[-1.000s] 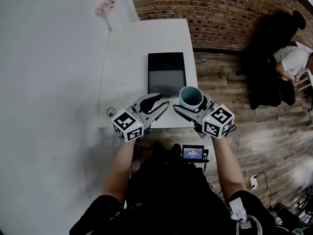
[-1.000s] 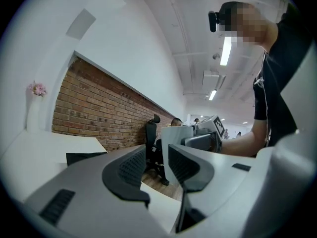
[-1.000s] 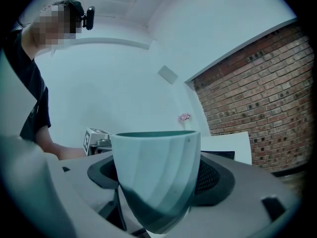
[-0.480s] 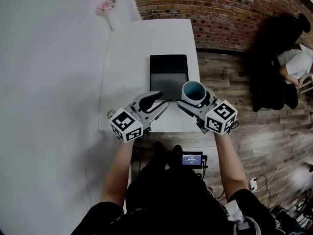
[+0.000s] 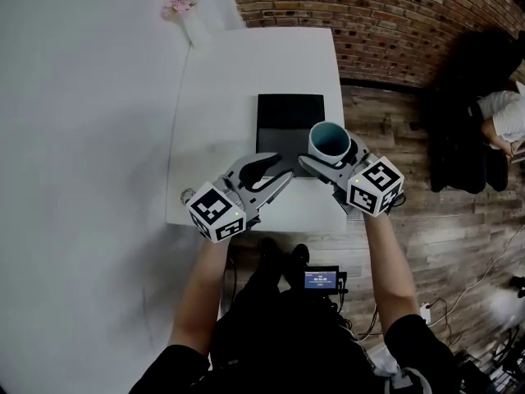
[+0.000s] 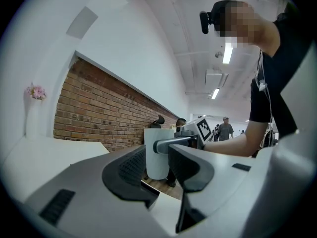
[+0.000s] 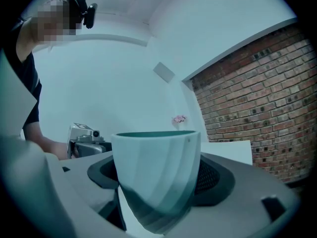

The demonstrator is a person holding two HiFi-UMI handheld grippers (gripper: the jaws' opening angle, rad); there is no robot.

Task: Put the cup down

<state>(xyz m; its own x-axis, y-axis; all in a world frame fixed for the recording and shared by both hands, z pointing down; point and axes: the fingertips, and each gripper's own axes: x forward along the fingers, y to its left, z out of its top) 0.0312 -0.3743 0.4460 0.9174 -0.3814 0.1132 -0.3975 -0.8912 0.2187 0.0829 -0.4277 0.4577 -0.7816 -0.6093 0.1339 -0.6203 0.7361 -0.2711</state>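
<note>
The cup (image 5: 330, 140) looks smooth and faintly glossy, like glazed ceramic. The counter (image 5: 246, 72) is smooth matt white, the wall (image 5: 369, 6) rough brick, the floor (image 5: 443, 236) wood planks.

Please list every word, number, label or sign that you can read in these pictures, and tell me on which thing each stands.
No text can be read here.
Small dark screen at the person's waist: light characters, too small to read.
White cube at the left and white cube at the right: black square patterns only, no letters.
Pale teal cup: no print.
</note>
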